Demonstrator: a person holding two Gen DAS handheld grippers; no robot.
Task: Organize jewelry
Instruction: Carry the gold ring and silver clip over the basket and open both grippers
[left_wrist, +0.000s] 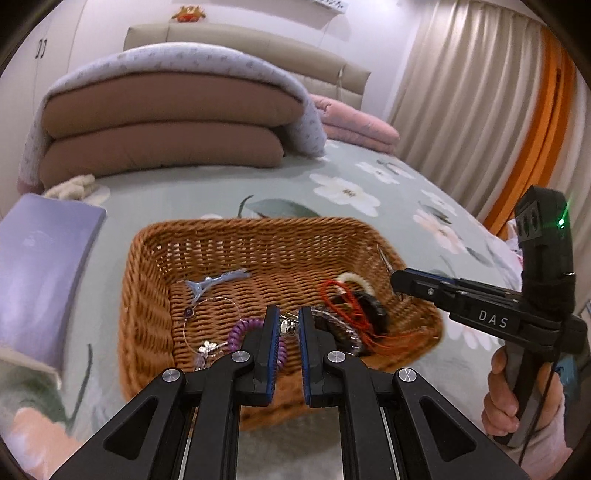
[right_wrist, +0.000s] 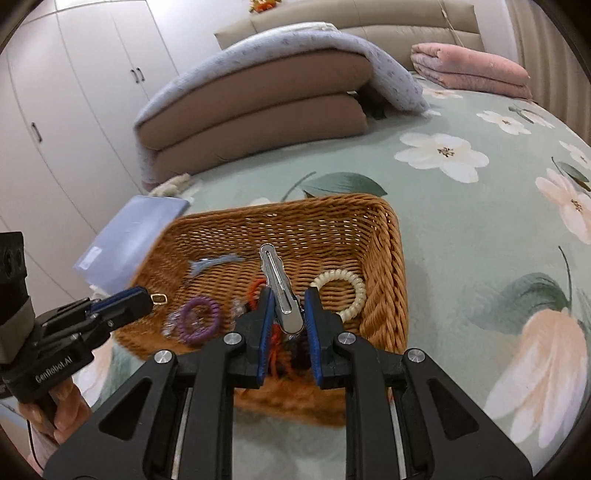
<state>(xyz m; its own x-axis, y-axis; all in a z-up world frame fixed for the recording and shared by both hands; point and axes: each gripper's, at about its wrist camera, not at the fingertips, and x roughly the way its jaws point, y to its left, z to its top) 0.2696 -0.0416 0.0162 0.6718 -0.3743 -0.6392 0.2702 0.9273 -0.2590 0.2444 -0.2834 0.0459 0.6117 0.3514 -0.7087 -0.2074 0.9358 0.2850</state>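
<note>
The right gripper (right_wrist: 287, 306) was clamped on a silver metal hair clip (right_wrist: 277, 291), whose long slotted blade stood up and away from the pads over the wicker basket (right_wrist: 384, 266); the left gripper (left_wrist: 286, 325) had its jaws nearly together on a small metal piece (left_wrist: 287, 326), seen in the right wrist view as a little gold-rimmed charm (right_wrist: 159, 298) at its tip, though what the piece was could not be told exactly; a hand (left_wrist: 506, 398) gripped the right tool's handle at the right edge of the left wrist view.

The basket sat on a green bedspread (right_wrist: 461, 229) printed with white flowers; inside it, toward the left wall, lay a pale blue hair clip (left_wrist: 216, 282); nearer the front edge lay a purple spiral hair tie (right_wrist: 197, 319) and a thin wire hoop with a purple bead (left_wrist: 190, 313), with a small silver charm (left_wrist: 207, 347) beside it; toward the right wall lay a cream spiral hair tie (right_wrist: 341, 295), a red cord bracelet (left_wrist: 343, 299) and dark beaded bracelets (left_wrist: 369, 306), all heaped and touching.

Just beside the basket's left edge lay a lavender box (left_wrist: 44, 273); at the far end of the bed stood a stack of folded brown quilts (left_wrist: 162, 125) under a grey-blue cover, and a folded pink quilt (right_wrist: 469, 70) near the right far corner.
</note>
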